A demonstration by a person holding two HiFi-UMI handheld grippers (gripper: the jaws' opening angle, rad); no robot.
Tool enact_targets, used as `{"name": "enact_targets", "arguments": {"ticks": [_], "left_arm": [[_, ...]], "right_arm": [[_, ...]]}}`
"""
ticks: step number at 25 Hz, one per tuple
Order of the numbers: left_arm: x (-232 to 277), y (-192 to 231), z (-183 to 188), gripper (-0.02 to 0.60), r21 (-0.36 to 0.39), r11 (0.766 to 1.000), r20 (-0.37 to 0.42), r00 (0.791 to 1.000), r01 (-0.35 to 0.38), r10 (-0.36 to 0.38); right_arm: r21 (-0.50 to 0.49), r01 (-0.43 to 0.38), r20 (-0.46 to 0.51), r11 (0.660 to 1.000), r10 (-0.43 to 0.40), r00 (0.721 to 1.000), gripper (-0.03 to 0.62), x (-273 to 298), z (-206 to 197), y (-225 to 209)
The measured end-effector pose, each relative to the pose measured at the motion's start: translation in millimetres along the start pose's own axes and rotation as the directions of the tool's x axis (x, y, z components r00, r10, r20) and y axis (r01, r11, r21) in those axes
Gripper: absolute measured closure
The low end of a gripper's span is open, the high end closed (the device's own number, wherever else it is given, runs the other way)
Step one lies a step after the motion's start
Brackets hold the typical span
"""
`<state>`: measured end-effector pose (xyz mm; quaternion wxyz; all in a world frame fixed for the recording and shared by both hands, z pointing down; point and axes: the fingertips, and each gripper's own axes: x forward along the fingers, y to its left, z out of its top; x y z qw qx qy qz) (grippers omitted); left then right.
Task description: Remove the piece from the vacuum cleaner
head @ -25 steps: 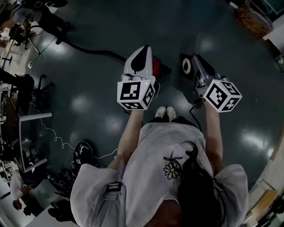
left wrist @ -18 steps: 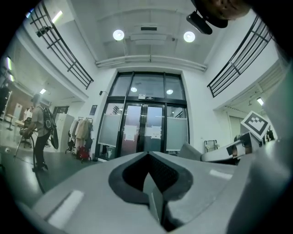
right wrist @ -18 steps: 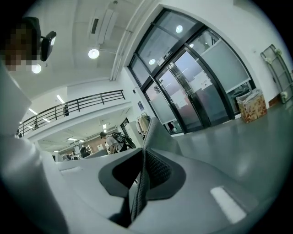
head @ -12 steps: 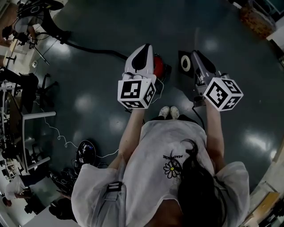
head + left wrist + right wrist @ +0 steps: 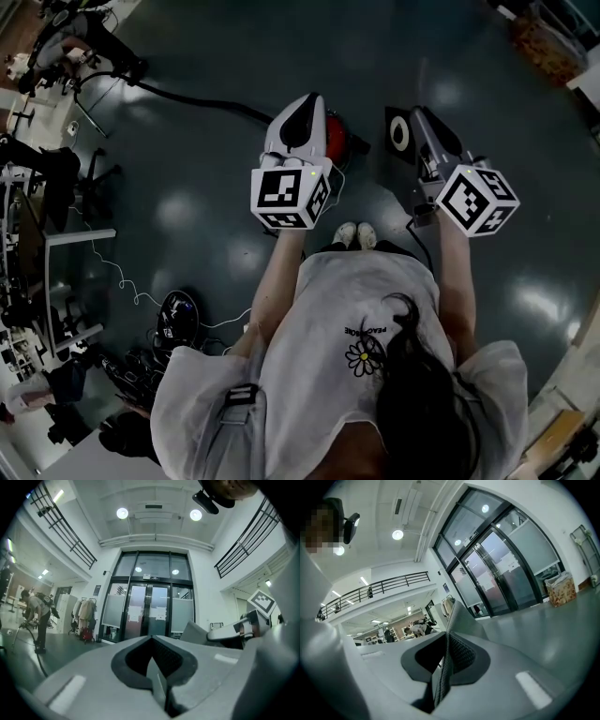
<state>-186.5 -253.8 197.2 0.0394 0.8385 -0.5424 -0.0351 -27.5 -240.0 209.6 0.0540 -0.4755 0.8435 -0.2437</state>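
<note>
In the head view a red vacuum cleaner sits on the dark floor, mostly hidden under my left gripper. Its black hose runs off to the upper left. A black square piece with a white ring lies beside it, just left of my right gripper. Both grippers are held at waist height, well above the floor, pointing forward. In the left gripper view the left gripper has its jaws pressed together with nothing in them. The right gripper looks the same in its own view.
The person's white shoes stand just behind the vacuum cleaner. Cables and a round black device lie at the left, by desks and stands. A patterned box sits at the top right. Glass doors are ahead; a person bends over at the left.
The right gripper has drifted slightly to the right. The view has shifted a little. Both grippers stay shut.
</note>
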Motion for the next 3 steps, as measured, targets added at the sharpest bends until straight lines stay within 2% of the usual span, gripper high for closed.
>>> {"name": "enact_targets", "arguments": {"ticks": [3], "left_arm": [[5.2, -0.4, 0.1, 0.581, 0.003, 1.000, 0.001, 1.000, -0.006, 0.006]], "right_arm": [[-0.003, -0.004, -0.002, 1.000, 0.004, 1.000, 0.548, 2.0, 3.2, -3.5]]}}
